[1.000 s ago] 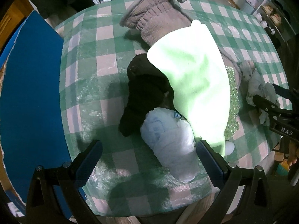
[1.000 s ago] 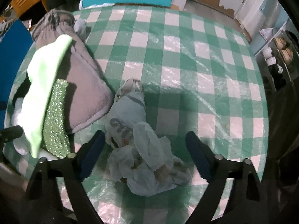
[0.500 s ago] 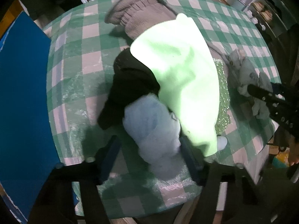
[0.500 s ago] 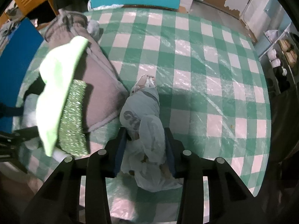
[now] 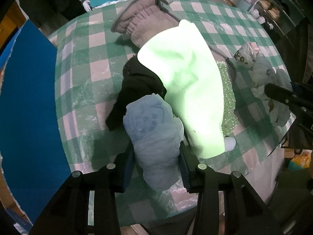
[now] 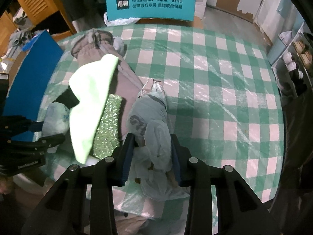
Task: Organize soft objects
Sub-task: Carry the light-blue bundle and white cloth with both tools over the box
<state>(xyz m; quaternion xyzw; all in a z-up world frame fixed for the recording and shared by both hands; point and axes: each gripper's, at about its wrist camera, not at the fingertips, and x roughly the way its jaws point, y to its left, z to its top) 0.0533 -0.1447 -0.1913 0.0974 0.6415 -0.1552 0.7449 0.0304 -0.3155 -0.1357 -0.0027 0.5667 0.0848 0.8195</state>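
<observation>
Bench (image 6: 225, 101) under green-and-white check cloth carries the heap: grey knit garment (image 5: 148, 25), pale green cloth (image 5: 187, 90) across it, black fabric (image 5: 138, 84) beside. Only the right wrist view shows the cloth's bare far half. The left tool (image 5: 156, 156) has just been closing and clenches a pale blue bundle (image 5: 154, 137) at the near edge. The right tool (image 6: 152, 152), likewise just closing, grips a crumpled white plastic bag (image 6: 154, 129). The glittery green sponge (image 6: 109, 127) lies between them.

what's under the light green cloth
The green cloth drapes over a grey knit garment, a black cloth and a sparkly green sponge. How far they extend underneath is hidden.
</observation>
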